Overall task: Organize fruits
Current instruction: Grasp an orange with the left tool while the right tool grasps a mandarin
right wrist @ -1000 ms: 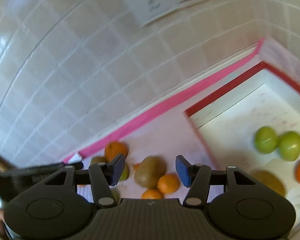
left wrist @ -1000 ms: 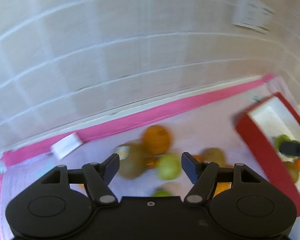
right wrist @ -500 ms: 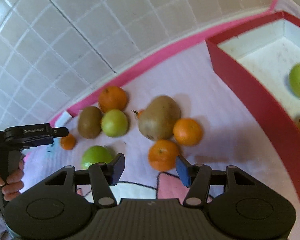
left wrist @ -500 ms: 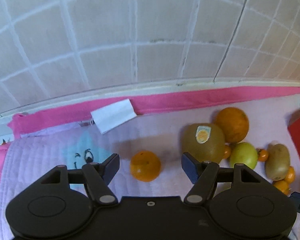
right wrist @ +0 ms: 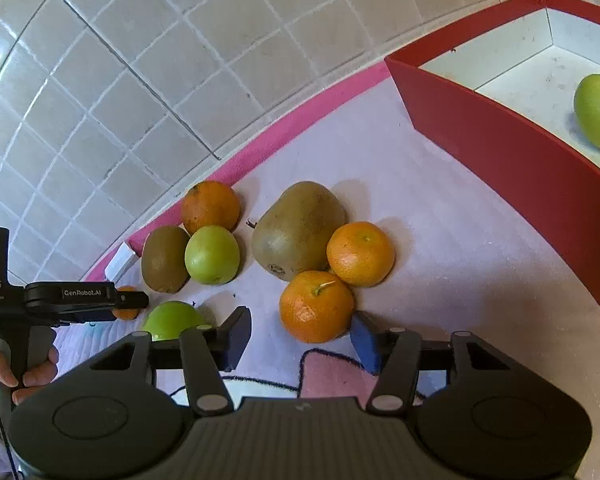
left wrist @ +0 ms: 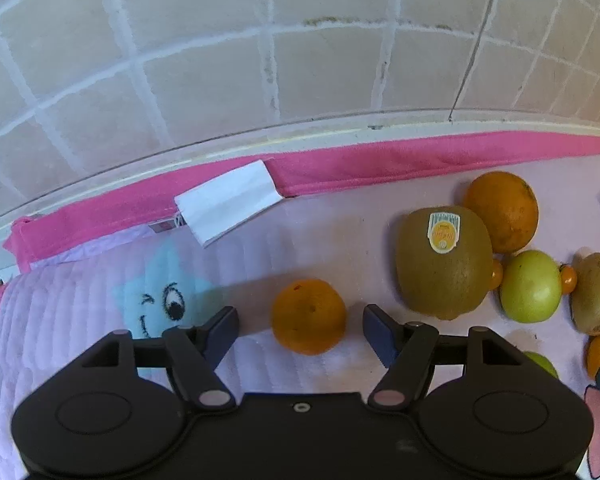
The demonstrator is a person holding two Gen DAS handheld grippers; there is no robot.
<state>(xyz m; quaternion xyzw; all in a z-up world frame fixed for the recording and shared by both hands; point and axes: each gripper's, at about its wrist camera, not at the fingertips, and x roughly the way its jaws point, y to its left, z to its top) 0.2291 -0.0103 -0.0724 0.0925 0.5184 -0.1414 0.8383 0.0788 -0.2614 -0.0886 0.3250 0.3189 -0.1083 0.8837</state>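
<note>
Your left gripper point(left wrist: 299, 330) is spread wide, a small orange point(left wrist: 308, 316) lying between its jaws on the mat point(left wrist: 332, 220). Your right gripper point(right wrist: 300, 338), also released, has a mandarin point(right wrist: 316, 306) just beyond its fingertips.

The left gripper point(left wrist: 300, 328) now sits closer around the lone mandarin point(left wrist: 308, 316); the right gripper point(right wrist: 300, 338) nears another mandarin point(right wrist: 316, 306).
</note>
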